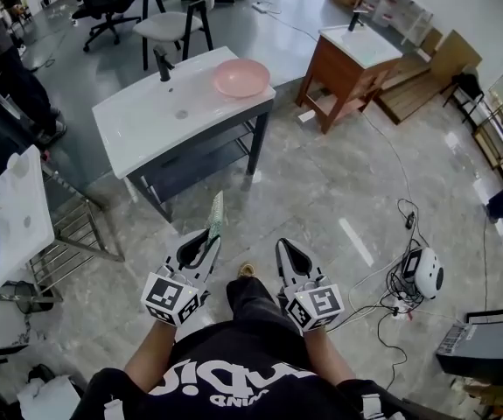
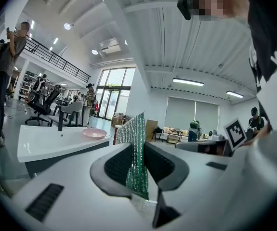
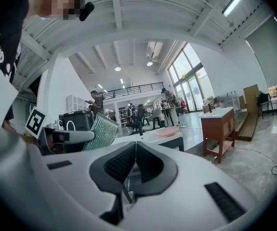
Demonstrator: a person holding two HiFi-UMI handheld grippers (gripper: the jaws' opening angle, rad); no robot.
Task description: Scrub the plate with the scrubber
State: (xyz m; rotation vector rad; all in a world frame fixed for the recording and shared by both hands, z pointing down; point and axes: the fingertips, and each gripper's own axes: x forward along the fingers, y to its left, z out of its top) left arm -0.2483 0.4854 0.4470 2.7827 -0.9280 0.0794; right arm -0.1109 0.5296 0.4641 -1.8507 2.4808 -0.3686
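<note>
left hand-held gripper clamped on green scrubber, which sticks out past the jaws. right hand-held gripper beside it, jaws together, nothing between. both over tiled floor. farther ahead, pink plate sits on white sink surface, right of black faucet, well apart from scrubber.

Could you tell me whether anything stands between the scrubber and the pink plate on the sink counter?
Nothing visible does. Only bare floor lies between the scrubber, clamped in the left hand-held gripper, and the sink counter, where the plate sits uncovered; the faucet stands off to its left.
</note>
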